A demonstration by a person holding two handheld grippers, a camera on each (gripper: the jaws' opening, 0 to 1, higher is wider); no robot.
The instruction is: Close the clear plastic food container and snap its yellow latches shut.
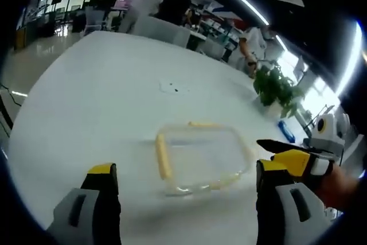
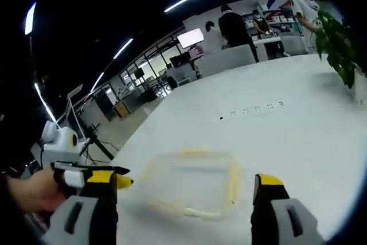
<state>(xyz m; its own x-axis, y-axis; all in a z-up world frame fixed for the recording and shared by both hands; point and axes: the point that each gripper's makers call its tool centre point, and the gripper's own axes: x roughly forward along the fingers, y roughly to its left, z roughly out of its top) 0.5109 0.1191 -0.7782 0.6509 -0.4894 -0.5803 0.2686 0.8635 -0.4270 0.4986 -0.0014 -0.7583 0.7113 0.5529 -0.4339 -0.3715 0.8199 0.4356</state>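
The clear food container (image 1: 200, 158) lies flat on the white table (image 1: 103, 101), ahead of both wide-open, empty grippers — left gripper (image 1: 186, 190), right gripper (image 2: 186, 196). Approach level — press each yellow latch (image 1: 163, 156) squarely.

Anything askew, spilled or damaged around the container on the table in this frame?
Nothing stands out. The clear container with yellow latches sits flat on the white table, with no spill or visible damage. Motion blur hides whether the latches are snapped. Both grippers, left and right, are open and apart from it. A potted plant stands upright.
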